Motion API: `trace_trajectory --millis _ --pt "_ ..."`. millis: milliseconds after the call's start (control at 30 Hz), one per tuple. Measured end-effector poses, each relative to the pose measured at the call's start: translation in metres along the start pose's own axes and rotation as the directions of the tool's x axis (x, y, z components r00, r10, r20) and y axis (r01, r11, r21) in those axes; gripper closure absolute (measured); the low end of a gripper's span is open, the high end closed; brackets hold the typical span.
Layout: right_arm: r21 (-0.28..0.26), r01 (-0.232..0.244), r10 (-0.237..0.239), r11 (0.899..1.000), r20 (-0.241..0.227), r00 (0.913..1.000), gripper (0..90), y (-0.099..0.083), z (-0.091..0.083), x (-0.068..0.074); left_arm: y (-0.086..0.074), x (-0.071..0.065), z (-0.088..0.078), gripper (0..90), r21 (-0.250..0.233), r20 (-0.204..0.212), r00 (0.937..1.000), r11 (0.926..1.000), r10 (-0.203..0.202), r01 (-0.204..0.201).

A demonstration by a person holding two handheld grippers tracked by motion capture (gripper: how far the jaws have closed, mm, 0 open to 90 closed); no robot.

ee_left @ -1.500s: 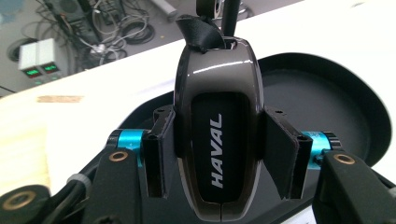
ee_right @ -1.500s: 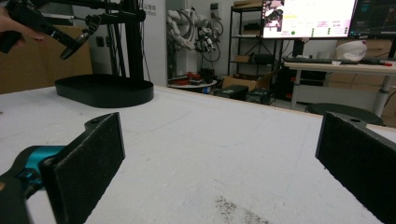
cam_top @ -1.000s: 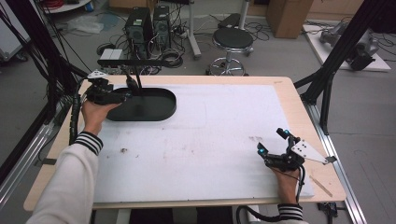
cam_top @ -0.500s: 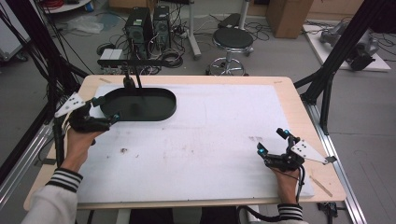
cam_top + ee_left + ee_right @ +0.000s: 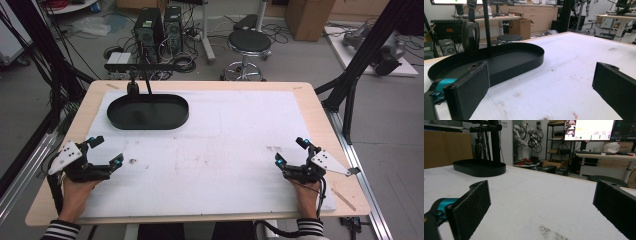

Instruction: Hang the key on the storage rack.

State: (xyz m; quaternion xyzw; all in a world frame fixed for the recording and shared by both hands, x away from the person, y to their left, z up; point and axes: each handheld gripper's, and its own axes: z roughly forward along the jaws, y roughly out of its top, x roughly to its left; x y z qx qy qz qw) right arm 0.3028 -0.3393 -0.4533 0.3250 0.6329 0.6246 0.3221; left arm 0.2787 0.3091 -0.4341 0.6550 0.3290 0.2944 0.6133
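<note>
A black oval tray point(image 5: 148, 111) lies at the far left of the white mat point(image 5: 225, 145), with a black stand point(image 5: 142, 75) rising from it. In the left gripper view the tray point(image 5: 506, 60) sits just ahead, nothing inside. My left gripper point(image 5: 107, 151) rests near the table's front left corner, jaws wide open and nothing between them point(image 5: 539, 85). My right gripper point(image 5: 291, 150) lies near the front right, also open and holding nothing point(image 5: 541, 207). The tray point(image 5: 479, 168) appears far off to the left in the right gripper view.
The wooden table point(image 5: 320, 105) has a bare rim around the mat. Dark smudges point(image 5: 132, 161) mark the mat near the left gripper. A stool point(image 5: 248, 42), computer towers point(image 5: 157, 25) and black frame legs point(image 5: 350, 90) stand beyond the far edge.
My left gripper has drawn back from the tray's left end to the front left of the table. The right gripper has stayed put.
</note>
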Motion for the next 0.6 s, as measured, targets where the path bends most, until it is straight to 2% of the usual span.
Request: trace_trajectory --millis 200,267,300,333,400,500,600 --pt "0.002 -0.003 0.003 1.000 0.001 1.0000 0.2 0.000 0.000 0.000 -0.017 -0.004 -0.003 1.7 -0.015 -0.012 0.9999 0.9999 0.003 -0.003" --pt "0.000 0.001 -0.001 1.000 0.001 1.0000 0.2 0.000 0.000 0.000 -0.018 -0.006 -0.006 1.7 -0.047 -0.019 0.9995 0.9985 0.026 -0.027" --pt "0.000 0.000 0.000 1.000 -0.001 1.0000 0.2 0.000 0.000 0.000 -0.020 -0.007 -0.010 1.7 -0.084 -0.029 0.9991 0.9959 0.031 -0.033" --pt "0.001 0.002 -0.002 1.000 0.001 1.0000 0.2 0.000 0.000 0.000 -0.022 -0.007 -0.013 1.7 -0.115 -0.027 0.9992 0.9928 0.030 -0.033" --pt "0.003 -0.005 0.005 1.000 0.000 1.0000 0.2 0.000 0.000 0.000 -0.023 -0.006 -0.015 1.7 -0.145 -0.026 0.9996 0.9893 0.012 -0.016" --pt "0.000 0.001 -0.001 1.000 0.001 1.0000 0.2 0.000 0.000 0.000 -0.022 -0.007 -0.013 1.7 -0.127 -0.026 0.9994 0.9915 0.025 -0.028" --pt "-0.001 0.002 -0.002 1.000 0.000 1.0000 0.2 0.000 0.000 0.000 -0.022 -0.006 -0.014 1.7 -0.135 -0.028 0.9995 0.9907 0.017 -0.021"
